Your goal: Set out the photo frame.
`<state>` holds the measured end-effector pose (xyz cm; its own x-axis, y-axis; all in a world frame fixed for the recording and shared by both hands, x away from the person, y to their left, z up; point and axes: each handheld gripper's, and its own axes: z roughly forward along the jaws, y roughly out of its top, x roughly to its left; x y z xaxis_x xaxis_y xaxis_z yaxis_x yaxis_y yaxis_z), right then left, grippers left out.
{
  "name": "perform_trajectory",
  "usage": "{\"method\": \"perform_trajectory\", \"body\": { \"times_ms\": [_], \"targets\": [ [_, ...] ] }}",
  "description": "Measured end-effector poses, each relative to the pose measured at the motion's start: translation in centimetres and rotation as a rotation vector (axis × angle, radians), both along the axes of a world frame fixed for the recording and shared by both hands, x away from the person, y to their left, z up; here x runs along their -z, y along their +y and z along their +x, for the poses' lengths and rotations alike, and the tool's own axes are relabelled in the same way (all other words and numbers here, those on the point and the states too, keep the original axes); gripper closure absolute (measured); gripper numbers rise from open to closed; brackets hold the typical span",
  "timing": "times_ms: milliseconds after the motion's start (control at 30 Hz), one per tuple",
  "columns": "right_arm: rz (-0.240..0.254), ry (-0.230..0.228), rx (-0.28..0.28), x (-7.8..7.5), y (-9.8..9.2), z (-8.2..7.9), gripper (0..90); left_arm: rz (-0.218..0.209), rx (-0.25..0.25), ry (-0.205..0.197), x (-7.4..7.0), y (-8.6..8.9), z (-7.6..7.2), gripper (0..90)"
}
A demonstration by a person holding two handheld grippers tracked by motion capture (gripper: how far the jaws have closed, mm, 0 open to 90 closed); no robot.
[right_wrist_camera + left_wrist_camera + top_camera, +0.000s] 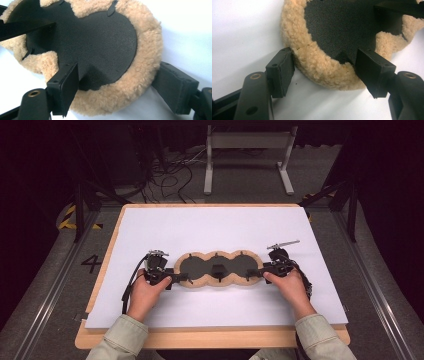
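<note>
A three-lobed pad [218,269] with a tan fleece rim and black backing lies flat on the white sheet. My left gripper [182,279] is at its left end and my right gripper [256,271] at its right end, each held in a hand. In the left gripper view the left gripper [327,65] straddles the fleece rim [319,62]: one pad [282,72] touches its outer edge, the other [373,72] stands over the black backing [337,27]. In the right gripper view the right gripper [118,80] also stands open around the rim [140,82], with one pad [63,87] over the backing [100,42].
The white sheet [215,227] covers most of a wooden tabletop [215,338]. A black strap [25,27] crosses the pad's middle. Beyond the table's far edge are floor cables [170,175] and a white metal stand [247,150]. Bare sheet lies behind the pad.
</note>
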<state>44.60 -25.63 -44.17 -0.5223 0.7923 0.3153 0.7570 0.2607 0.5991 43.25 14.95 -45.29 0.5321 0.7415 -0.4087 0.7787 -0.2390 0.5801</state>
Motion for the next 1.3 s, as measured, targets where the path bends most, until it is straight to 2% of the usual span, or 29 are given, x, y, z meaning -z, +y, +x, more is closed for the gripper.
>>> {"method": "perform_trajectory", "body": {
  "times_ms": [133, 233, 400, 500, 633, 733, 833, 933, 1033, 1133, 1167, 1300],
  "targets": [
    [-0.004, 0.004, 0.012, -0.1, 0.1, 0.0, 24.2, -0.01, -0.009, 0.004, 0.0, 0.1, 0.0, 33.9],
    [0.014, 0.017, 0.038, -0.1, -0.1, 0.0, 28.4, -0.007, -0.011, 0.007, 0.0, 0.0, 0.0, 34.2],
    [0.018, 0.016, 0.086, -0.3, -0.1, -0.2, 33.8, -0.006, -0.019, 0.021, -0.2, 0.1, 0.0, 36.8],
    [0.014, -0.004, 0.106, -0.8, -0.2, -0.4, 39.3, 0.014, -0.033, 0.003, -0.6, -0.1, -0.3, 41.1],
    [-0.019, -0.04, 0.117, -1.3, 0.0, -0.8, 42.3, 0.052, -0.032, -0.036, -1.2, -0.3, -0.7, 43.9],
    [-0.023, -0.063, 0.124, -1.7, -0.1, -1.1, 46.2, 0.052, -0.043, -0.067, -1.7, -0.2, -1.1, 49.4],
    [-0.031, -0.081, 0.129, -1.9, -0.2, -1.4, 48.4, 0.047, -0.048, -0.073, -1.9, -0.2, -1.3, 52.9],
    [-0.027, -0.096, 0.13, -2.2, -0.5, -1.8, 54.6, 0.066, -0.048, -0.094, -2.0, -0.1, -1.4, 56.8],
    [-0.032, -0.114, 0.117, -2.5, -0.8, -2.2, 58.4, 0.062, -0.048, -0.101, -2.2, 0.0, -1.6, 61.6],
    [-0.034, -0.127, 0.103, -2.9, -1.1, -2.7, 63.1, 0.074, -0.044, -0.122, -2.5, 0.0, -1.9, 65.3],
    [-0.036, -0.13, 0.1, -3.1, -1.2, -2.9, 64.6, 0.089, -0.042, -0.142, -2.7, -0.1, -2.2, 65.9],
    [-0.063, -0.149, 0.099, -3.6, -1.1, -3.3, 69.0, 0.104, -0.05, -0.15, -3.0, -0.3, -2.5, 67.2]
  ]
}}
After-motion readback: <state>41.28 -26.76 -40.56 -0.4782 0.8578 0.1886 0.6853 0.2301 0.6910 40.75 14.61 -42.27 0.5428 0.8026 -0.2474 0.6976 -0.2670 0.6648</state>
